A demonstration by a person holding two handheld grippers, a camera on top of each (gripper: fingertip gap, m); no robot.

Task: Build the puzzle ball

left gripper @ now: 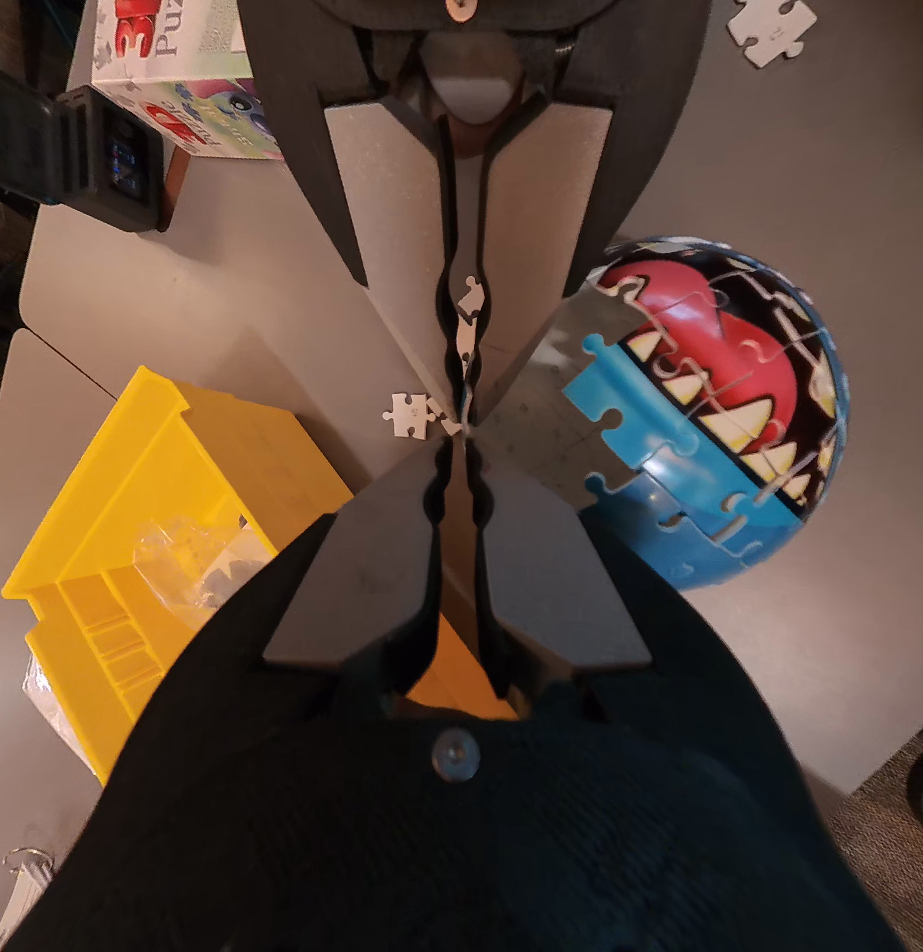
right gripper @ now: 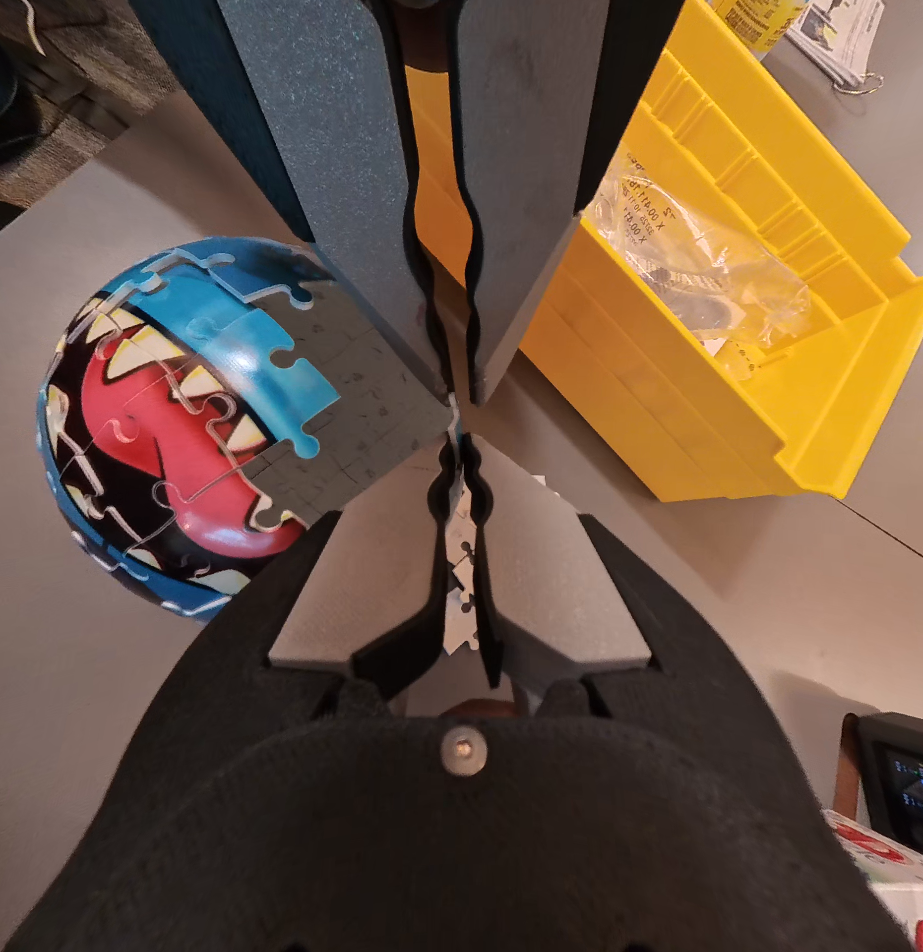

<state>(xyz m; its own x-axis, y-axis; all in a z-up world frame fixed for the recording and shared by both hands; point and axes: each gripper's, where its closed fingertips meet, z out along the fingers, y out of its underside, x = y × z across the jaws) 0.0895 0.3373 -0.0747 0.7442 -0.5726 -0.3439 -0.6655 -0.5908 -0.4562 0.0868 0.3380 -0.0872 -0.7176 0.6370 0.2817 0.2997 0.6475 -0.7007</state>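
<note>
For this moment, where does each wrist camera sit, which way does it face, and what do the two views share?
Left wrist view: on the left gripper, looking down its fingers at the table; the right gripper meets it tip to tip from the top.
Right wrist view: on the right gripper, looking down the opposite way; the left gripper comes from the top.
Shared: the half-built puzzle ball, the yellow bin and a puzzle piece at the meeting fingertips.
</note>
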